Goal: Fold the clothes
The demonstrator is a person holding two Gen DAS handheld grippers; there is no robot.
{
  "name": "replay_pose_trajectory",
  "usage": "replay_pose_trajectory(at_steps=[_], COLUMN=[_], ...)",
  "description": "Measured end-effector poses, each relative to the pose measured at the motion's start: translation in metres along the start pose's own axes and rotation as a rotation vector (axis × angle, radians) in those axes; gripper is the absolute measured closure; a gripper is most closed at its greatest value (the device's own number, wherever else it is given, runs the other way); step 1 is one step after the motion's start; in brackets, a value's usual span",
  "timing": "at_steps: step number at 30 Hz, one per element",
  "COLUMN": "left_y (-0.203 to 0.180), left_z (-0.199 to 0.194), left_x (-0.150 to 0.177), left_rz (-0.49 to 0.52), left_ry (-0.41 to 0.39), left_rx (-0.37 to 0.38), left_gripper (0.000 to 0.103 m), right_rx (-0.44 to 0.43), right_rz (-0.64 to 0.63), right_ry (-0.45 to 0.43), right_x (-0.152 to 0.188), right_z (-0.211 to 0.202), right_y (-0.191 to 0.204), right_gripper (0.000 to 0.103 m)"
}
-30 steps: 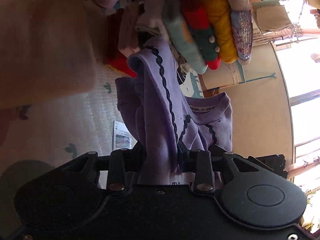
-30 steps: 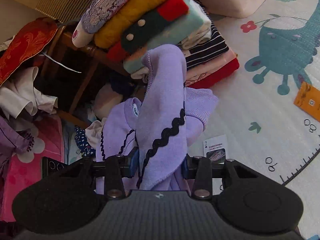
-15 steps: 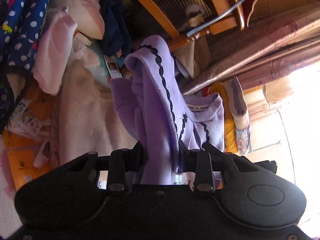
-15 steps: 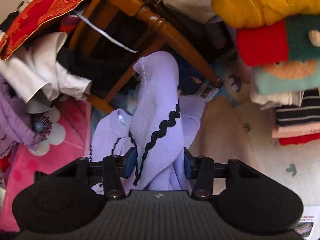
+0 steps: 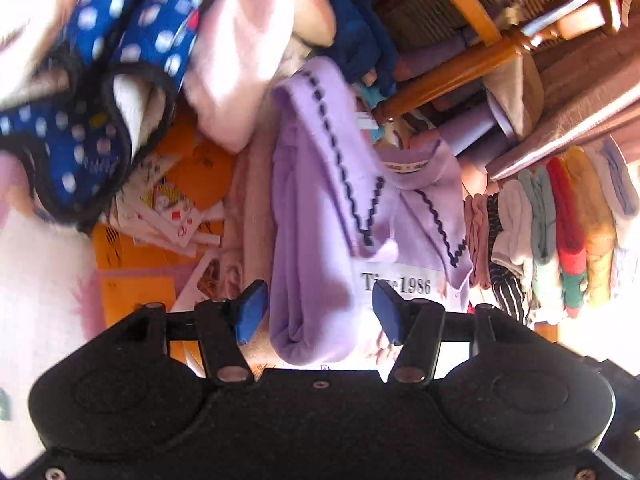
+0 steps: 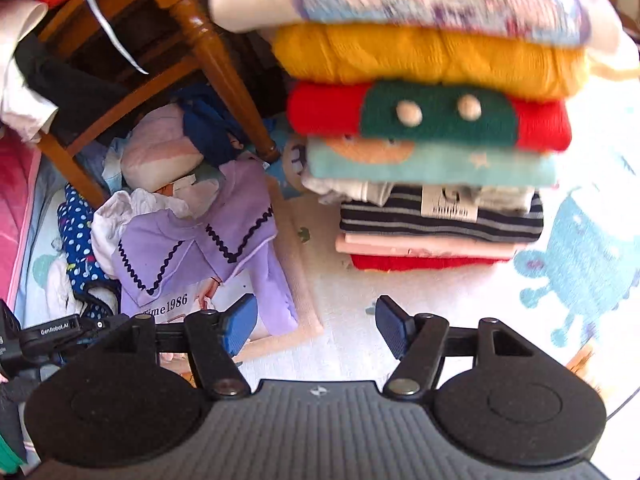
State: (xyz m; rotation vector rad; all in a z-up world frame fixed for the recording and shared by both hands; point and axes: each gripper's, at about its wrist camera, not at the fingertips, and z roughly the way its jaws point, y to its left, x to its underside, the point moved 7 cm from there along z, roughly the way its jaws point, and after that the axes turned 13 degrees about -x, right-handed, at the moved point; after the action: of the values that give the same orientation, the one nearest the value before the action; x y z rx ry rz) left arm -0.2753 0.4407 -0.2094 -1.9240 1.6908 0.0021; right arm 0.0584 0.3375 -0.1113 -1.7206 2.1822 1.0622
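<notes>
The lilac top (image 5: 312,220) with black zigzag trim and a "Time1986" print lies loose and crumpled on a pale pink garment (image 6: 298,248), beside a wooden chair leg (image 6: 224,80). My left gripper (image 5: 318,314) is open; a fold of the lilac top sits between its blue pads (image 5: 250,312), with a gap on each side. My right gripper (image 6: 316,324) is open with nothing between its fingers, over the white mat just right of the lilac top (image 6: 200,248). The left gripper's body (image 6: 40,332) shows at the left edge of the right wrist view.
A tall stack of folded clothes (image 6: 432,140) stands right of the top, on a play mat with a blue creature print (image 6: 580,260). A blue dotted garment (image 5: 100,100), pink cloth and orange papers (image 5: 160,240) lie to the left. The wooden chair (image 5: 460,76) holds more laundry.
Both grippers were shut on the lilac top and held it up; both have now opened and let it go. It lies on the pale pink garment. The right gripper has drawn off to the right.
</notes>
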Motion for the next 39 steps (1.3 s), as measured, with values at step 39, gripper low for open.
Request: replay_pose_trajectory(at_steps=[39], left_y=[-0.087], left_z=[-0.173], left_x=[0.031], left_rz=[0.486], left_ry=[-0.191], left_rx=[-0.447], left_gripper=[0.0], right_rx=[0.095], right_rz=[-0.225], right_ry=[0.109], right_x=[0.016], right_z=[-0.049], right_y=[0.18], right_gripper=[0.002])
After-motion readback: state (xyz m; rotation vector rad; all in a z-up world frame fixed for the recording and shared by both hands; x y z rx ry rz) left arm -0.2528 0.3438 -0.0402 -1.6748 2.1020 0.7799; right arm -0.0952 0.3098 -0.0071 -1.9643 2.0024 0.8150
